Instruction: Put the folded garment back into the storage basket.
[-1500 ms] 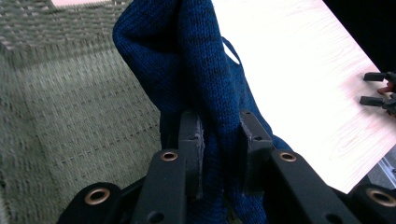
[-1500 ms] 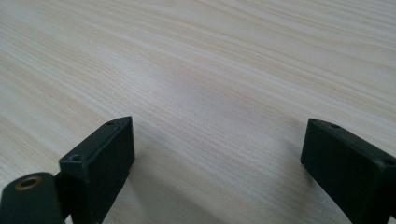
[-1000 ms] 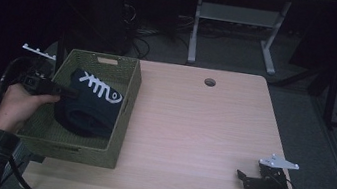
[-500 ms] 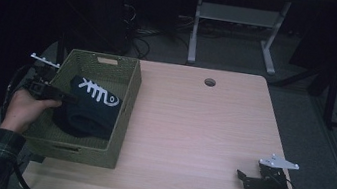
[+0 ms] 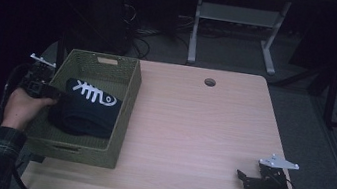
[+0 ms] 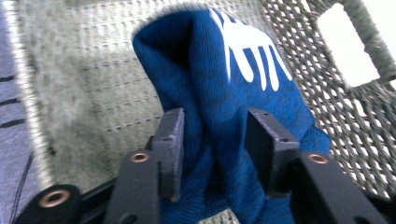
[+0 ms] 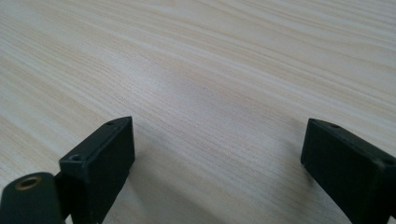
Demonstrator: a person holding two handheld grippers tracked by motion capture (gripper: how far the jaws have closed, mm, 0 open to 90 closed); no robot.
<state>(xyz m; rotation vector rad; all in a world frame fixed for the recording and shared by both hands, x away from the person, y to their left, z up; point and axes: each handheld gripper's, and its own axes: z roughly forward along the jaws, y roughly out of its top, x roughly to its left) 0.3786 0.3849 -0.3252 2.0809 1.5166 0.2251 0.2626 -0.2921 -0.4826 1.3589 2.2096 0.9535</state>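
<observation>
Between our left gripper's (image 6: 212, 140) two black pads (image 6: 170, 140) runs a fold of the dark blue knitted garment with a white fishbone print (image 6: 233, 93). The jaws have just been opening, and in the left gripper view the cloth sits loosely in the gap: it brushes the inner faces but no longer looks squeezed, so we judge the pinch let go rather than held. A second ago the garment hung higher, draped over the near wall of the woven olive-green basket (image 5: 128, 93), with our left hand up at the rim; now the hand is lower at the basket's outer side and the garment lies slumped on the basket floor. We read that as the drop being made — the cloth is in, and what remains for this hand is to draw the pads back off the fold without dragging it out again.

From the pads outward, the fold rises ahead and a little to one side, the white print just beyond it, then the mesh wall with its cut-out handle (image 6: 350, 46) farther off. The grey woven floor lies beside and below the pads.

Our right gripper (image 5: 257, 181) rests well apart on the pale wooden table (image 5: 201, 130), near its front edge — its jaws stand wide, nothing between them but bare wood grain, and it has not shifted.
</observation>
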